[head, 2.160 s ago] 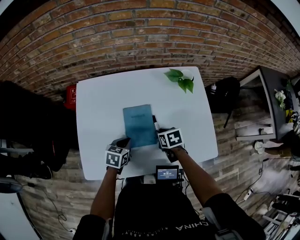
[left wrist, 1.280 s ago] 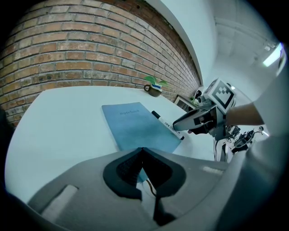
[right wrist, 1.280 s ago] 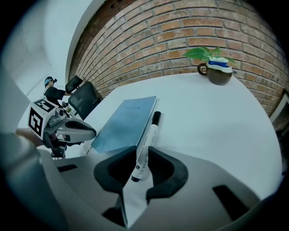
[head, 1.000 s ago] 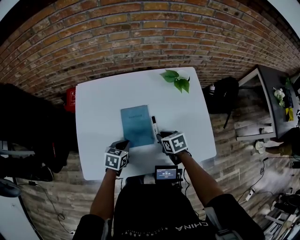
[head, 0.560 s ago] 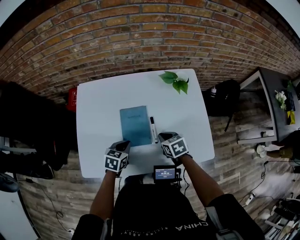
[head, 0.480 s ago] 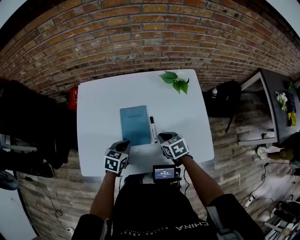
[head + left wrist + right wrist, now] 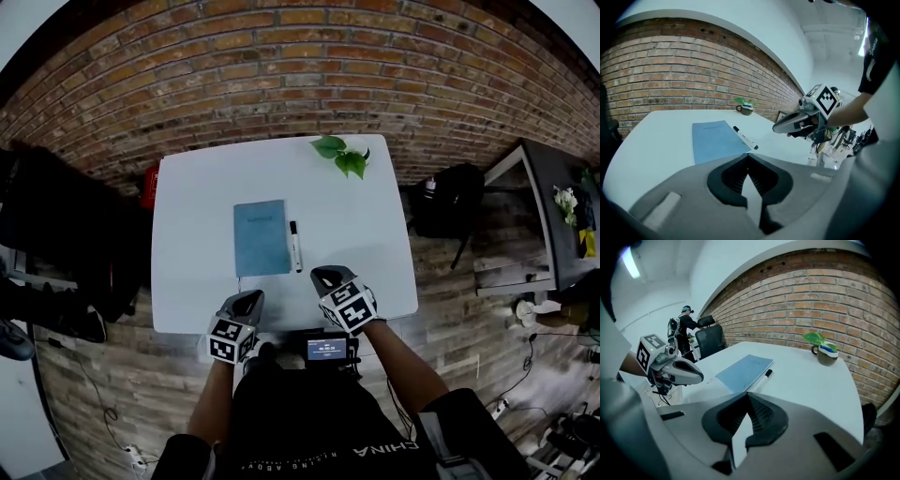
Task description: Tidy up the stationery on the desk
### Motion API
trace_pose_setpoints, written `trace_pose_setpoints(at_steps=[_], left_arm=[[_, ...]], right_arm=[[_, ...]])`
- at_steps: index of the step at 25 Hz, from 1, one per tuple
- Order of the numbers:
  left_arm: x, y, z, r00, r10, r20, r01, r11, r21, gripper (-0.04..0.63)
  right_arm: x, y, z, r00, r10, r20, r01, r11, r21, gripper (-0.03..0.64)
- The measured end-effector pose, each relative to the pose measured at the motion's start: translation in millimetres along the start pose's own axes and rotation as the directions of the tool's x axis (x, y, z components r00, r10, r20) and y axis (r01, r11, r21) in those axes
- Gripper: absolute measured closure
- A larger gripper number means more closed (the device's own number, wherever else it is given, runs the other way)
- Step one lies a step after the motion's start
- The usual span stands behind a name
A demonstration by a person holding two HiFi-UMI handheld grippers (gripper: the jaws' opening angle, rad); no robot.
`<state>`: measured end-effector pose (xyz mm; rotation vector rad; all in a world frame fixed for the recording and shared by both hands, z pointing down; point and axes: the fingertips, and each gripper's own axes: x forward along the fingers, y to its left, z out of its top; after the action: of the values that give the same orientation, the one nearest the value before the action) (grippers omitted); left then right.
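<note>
Blue notebook (image 7: 260,237) lies mid-desk (image 7: 366,234), a marker pen (image 7: 294,246) just beside its right edge. By the desk's near edge, left gripper (image 7: 247,300) and right gripper (image 7: 324,277) have jaws pressed together, holding nothing.

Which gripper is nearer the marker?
Right. The right gripper is just off the near end of the marker; the left gripper is farther off, past the near edge of the notebook.

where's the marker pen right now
In the head view the marker pen lies flat on the white table, near its middle, alongside the right edge of the blue notebook, on the side nearer the person than the potted plant.
</note>
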<state>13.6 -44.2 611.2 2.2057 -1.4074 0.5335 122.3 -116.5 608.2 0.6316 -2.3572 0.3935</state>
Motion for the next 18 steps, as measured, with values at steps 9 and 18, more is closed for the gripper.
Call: trace_pose_setpoints(at_steps=[9,18], left_arm=[[-53.2,-43.8,-35.7,0.997,-0.067,0.038,0.063,0.995,0.083,0.584],[-154.8,-67.7,-86.7,0.992,-0.075,0.106,0.057,0.986,0.157,0.584]], right_arm=[[-44.2,57.0,-27.4,0.994,-0.092,0.061,0.092,0.996,0.000,0.607],[-75.4,165.5,-43.2,0.976,-0.173,0.130,0.172,0.985,0.016,0.607]])
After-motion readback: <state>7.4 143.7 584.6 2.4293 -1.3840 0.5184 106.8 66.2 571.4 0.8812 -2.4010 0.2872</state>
